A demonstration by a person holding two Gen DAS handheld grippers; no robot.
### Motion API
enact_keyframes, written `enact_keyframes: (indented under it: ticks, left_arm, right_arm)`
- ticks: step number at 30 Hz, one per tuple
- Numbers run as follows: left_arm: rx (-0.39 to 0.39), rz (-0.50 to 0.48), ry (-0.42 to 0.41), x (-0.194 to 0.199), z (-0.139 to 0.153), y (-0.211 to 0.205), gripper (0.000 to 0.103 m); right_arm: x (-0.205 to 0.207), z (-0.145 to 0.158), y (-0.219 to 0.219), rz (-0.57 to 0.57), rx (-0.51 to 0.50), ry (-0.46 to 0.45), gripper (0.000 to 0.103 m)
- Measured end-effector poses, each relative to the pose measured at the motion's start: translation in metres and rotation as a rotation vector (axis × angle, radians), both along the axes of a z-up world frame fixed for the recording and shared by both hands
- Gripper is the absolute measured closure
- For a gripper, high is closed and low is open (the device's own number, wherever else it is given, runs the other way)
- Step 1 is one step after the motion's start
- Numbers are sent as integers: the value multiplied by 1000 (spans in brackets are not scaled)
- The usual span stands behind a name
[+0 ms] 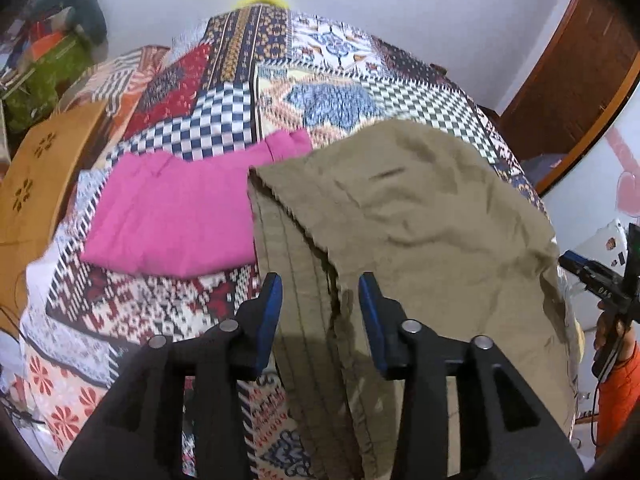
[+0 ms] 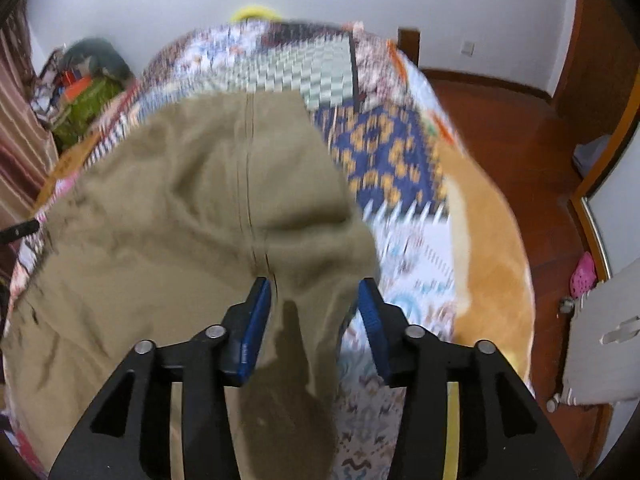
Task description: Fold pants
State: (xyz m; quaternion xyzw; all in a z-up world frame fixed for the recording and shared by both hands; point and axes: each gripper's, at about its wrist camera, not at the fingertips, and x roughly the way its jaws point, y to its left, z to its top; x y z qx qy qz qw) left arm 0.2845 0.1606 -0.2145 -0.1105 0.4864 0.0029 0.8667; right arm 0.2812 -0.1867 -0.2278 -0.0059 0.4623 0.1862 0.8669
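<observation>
Khaki pants [image 1: 404,216] lie on a patchwork bedspread [image 1: 224,116], partly folded over themselves. In the left wrist view my left gripper [image 1: 320,292] is open, its blue pads either side of the pants' seamed near edge, just above the cloth. In the right wrist view the pants [image 2: 192,200] fill the left and middle. My right gripper [image 2: 316,300] is open, with a fold of the khaki cloth lying between the pads, not pinched. The right gripper also shows at the right edge of the left wrist view [image 1: 592,276].
A folded pink garment [image 1: 176,216] lies on the bed left of the pants. A wooden headboard [image 1: 36,188] is at the left. An orange blanket [image 2: 492,248] covers the bed's right edge. Wooden floor [image 2: 512,136] and a pink shoe [image 2: 584,276] lie to the right.
</observation>
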Motion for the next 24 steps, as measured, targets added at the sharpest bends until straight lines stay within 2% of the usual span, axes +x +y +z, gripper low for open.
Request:
enact_keyframes:
  ticks: [4, 8, 12, 18, 21, 23, 24]
  left_arm:
    - [-18, -19, 26, 19, -8, -4, 59]
    - [-50, -33, 85, 39, -29, -9, 59]
    - [-40, -55, 60, 45, -30, -15, 58]
    - [-1, -94, 39, 51, -29, -24, 58]
    - [41, -83, 16, 53, -27, -26, 64]
    - [48, -72, 13, 55, -26, -27, 67]
    - [60, -69, 8, 55, -26, -29, 69]
  right_arm:
    - [21, 9, 3, -12, 25, -34, 53]
    - [50, 0, 14, 0, 8, -20, 53]
    - [60, -15, 22, 25, -2, 23, 53]
    - [65, -30, 22, 67, 74, 90, 54]
    - [61, -27, 22, 82, 54, 60, 68]
    - [57, -25, 22, 87, 20, 34, 83]
    - [56, -23, 22, 93, 8, 23, 86]
